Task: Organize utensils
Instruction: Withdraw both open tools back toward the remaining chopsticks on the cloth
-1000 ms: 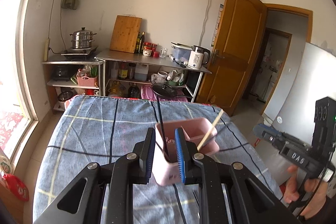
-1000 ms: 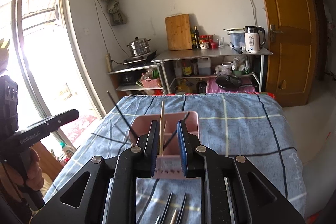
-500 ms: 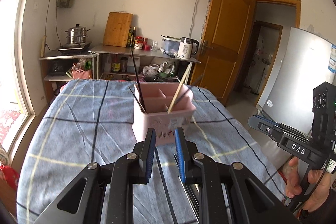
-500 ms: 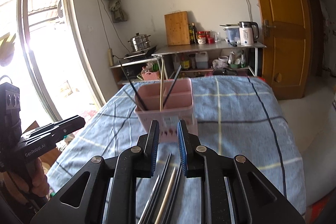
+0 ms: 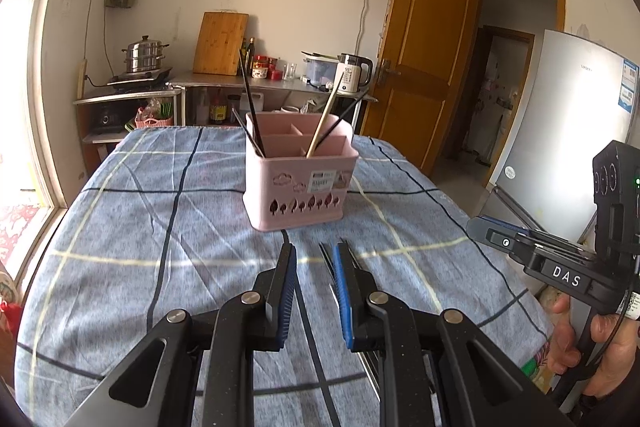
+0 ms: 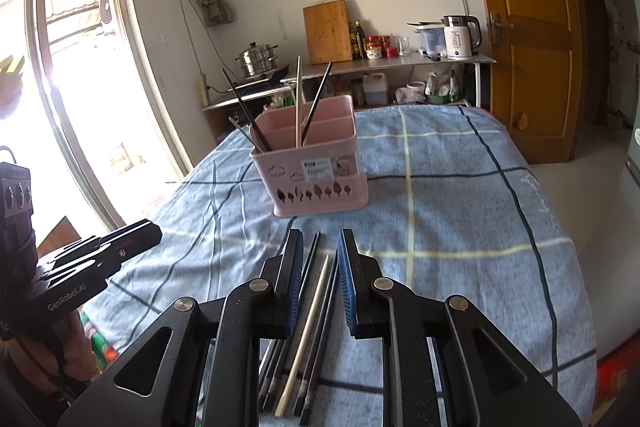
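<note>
A pink utensil holder [image 5: 298, 179] stands upright on the surface, which is covered by a blue plaid cloth [image 5: 132, 251]. Inside it several chopsticks lean outward: dark ones [image 5: 250, 107] at its left end, and a pale wooden one [image 5: 325, 115] with another dark one toward the right. On the cloth in front of the holder lies a loose bundle of chopsticks [image 6: 310, 323], mostly dark with one pale wooden stick among them. The right hand-held gripper [image 6: 319, 267] hangs over this bundle with its jaws a little apart, the sticks showing in the gap but not pinched. The left hand-held gripper [image 5: 316, 279] hangs over bare cloth just left of the bundle, its jaws likewise slightly apart and holding nothing.
</note>
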`<state>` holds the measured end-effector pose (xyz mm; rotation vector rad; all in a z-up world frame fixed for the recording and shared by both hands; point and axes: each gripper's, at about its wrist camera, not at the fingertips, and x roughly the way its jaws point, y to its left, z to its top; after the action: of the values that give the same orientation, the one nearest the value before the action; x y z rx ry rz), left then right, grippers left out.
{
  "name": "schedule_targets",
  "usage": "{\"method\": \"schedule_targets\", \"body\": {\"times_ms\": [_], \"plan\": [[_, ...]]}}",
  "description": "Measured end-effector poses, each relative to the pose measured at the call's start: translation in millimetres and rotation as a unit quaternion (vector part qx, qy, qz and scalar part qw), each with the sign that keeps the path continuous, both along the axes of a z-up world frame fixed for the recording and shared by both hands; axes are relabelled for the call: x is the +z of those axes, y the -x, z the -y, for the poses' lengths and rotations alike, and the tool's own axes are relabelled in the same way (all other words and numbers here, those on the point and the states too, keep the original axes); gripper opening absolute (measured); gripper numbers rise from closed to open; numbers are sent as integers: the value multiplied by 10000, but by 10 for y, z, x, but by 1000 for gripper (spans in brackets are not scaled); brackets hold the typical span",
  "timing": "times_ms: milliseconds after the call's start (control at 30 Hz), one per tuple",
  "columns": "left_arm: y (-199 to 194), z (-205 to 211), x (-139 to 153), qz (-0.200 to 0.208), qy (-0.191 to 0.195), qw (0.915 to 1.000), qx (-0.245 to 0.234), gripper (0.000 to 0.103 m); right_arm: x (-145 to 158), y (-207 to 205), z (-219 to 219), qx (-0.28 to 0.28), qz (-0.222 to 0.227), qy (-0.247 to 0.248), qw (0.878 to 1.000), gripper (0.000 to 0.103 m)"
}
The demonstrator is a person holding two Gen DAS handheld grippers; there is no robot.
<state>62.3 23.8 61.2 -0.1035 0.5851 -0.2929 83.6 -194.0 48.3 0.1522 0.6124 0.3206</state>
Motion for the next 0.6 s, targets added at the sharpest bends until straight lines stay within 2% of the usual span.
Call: {"method": "schedule_targets", "body": {"times_ms": [267, 600], "plan": [[54, 47, -187, -172, -49, 9998, -51, 18, -125, 65, -33, 27, -108, 146, 9998, 18], [-69, 164, -418, -532, -92, 9984, -146, 19, -325, 22, -73, 73, -372, 227, 9990, 18]]}}
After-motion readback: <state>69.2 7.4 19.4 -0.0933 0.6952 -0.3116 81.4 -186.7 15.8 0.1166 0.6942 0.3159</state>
